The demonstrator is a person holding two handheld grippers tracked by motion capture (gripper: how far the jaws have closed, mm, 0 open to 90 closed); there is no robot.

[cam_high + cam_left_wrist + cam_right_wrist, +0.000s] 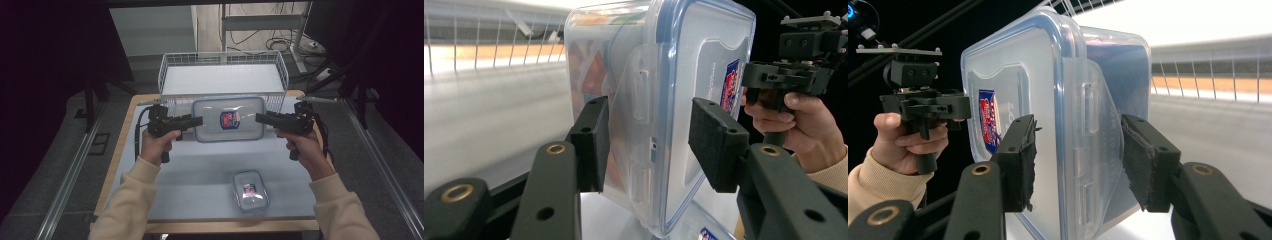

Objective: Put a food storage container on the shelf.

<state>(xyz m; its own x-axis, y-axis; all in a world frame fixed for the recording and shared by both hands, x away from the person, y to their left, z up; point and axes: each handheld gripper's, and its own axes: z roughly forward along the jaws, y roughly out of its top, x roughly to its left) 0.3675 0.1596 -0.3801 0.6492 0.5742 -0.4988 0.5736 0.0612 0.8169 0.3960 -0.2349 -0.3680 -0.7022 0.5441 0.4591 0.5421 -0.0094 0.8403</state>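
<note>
The left tool, held in the person's left hand, points rightward at the left short end of the large container. In the left gripper view its two black jaws straddle that end over the side latch; the near pad lies against the clear wall and the other sits at the lid face, so this tool looks clamped on the container, though full contact on the lid side is hard to judge. The large container, clear with a blue-rimmed lid and a red and blue label, hangs level between the two tools, just in front of the white wire basket at the far edge of the bench. The right tool, in the right hand, meets the opposite short end; in the right gripper view its jaws close over the latch there. Nearer the person a small container lies flat on the bench, well apart from both tools
</note>
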